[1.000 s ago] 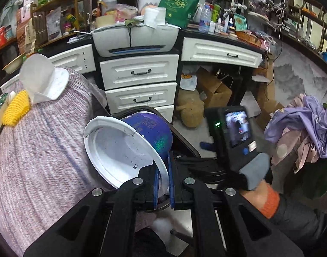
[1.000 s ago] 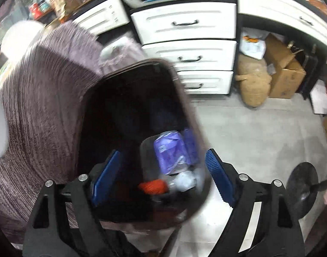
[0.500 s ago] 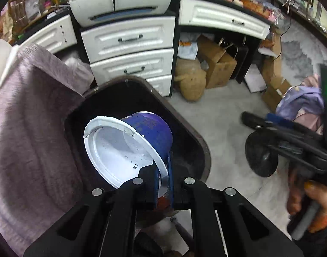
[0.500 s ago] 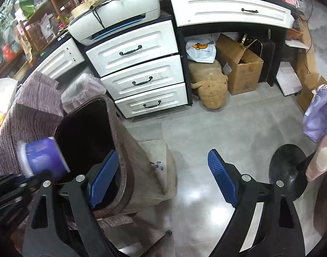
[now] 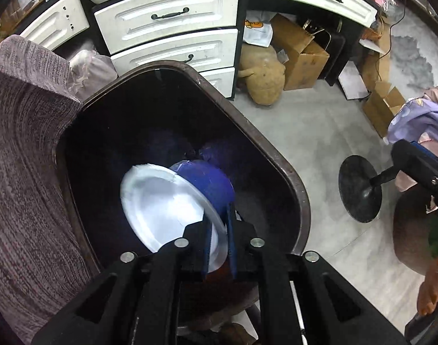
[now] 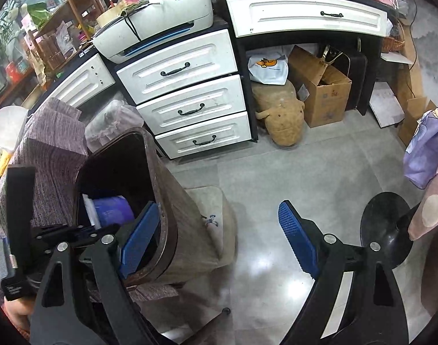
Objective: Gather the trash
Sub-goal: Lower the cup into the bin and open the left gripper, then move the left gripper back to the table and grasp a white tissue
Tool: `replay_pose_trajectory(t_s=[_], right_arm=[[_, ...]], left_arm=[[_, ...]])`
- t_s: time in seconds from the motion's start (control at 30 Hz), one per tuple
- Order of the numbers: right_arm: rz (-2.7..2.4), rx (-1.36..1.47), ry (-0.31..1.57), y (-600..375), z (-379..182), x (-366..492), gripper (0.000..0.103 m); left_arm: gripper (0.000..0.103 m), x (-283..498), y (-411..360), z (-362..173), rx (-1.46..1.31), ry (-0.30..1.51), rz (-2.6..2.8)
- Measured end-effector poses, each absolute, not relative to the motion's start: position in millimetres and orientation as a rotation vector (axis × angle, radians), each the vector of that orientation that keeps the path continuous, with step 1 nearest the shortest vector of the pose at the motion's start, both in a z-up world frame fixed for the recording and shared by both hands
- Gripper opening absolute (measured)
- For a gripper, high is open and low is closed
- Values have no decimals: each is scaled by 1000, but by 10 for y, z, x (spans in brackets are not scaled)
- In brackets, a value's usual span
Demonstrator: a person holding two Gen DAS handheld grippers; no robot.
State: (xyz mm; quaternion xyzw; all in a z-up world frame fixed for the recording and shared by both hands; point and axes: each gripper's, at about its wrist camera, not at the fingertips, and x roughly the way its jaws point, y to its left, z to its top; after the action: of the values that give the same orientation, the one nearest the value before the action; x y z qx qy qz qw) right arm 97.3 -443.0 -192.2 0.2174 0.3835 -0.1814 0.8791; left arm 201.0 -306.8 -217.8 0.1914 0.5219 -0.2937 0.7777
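One blue, white-lined bowl (image 5: 173,210) seemingly slipping between left fingers (image 5: 231,247) just parting, right's (image 6: 296,238) spread empty.

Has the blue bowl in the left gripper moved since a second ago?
Yes. The blue bowl has gone down into the trash bin; a second ago it hung above the rim. The left gripper has just begun opening, with the bowl's rim between its pads.

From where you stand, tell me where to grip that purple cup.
Pinch the cup's thin white rim, one finger inside, one outside, coming from above the bin. It lies tilted with its mouth sideways; the body is too wide.
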Motion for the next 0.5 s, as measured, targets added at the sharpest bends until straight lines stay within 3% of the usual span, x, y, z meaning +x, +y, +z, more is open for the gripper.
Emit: replay_pose_trajectory(t_s=[0.1, 0.13, 0.5], right_arm=[[-380, 455, 800, -4429, -1916, 983, 85], [-380, 457, 799, -4431, -1914, 981, 85], [-388, 458, 784, -4438, -1859, 960, 86]], left_arm=[[65, 2005, -3075, -2157, 407, 1099, -630], [73, 1996, -3068, -2133, 400, 1083, -630], [83, 1771, -2935, -1737, 367, 997, -635]])
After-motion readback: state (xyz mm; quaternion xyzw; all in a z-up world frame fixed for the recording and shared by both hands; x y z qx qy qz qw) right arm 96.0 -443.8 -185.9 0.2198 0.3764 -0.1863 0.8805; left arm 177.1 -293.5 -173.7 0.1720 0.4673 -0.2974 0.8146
